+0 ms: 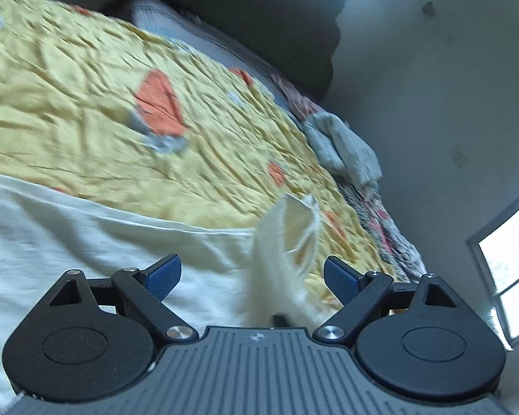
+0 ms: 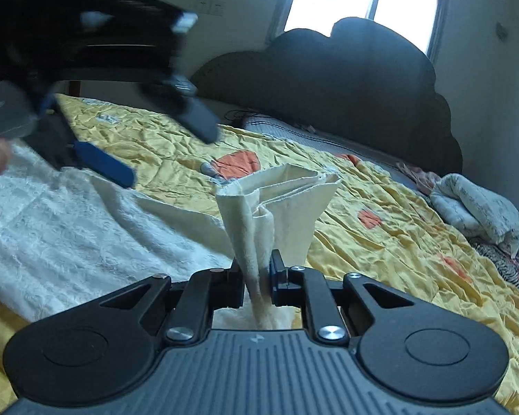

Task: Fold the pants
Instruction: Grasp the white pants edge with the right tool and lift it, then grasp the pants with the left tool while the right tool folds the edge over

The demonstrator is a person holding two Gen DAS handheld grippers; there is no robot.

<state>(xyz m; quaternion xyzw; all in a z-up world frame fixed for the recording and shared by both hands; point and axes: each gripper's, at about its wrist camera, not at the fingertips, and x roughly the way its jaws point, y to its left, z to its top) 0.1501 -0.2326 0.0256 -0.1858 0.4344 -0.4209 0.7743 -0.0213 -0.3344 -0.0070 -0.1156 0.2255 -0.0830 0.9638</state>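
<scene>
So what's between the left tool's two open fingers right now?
A raised strip of the cream pants stands in the gap of the left tool, touching neither finger, in the left wrist view. The right tool pinches that fabric.

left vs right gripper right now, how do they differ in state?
The left gripper is open, its blue fingers spread wide and gripping nothing; the right gripper is shut on the pants. The left has a strip of the cream cloth rising loose between its fingers; the right has it pinched into a bunch that fans out above. The left is motion-blurred in the right wrist view; the right's own view is sharp. Both hang over the yellow bedspread.
</scene>
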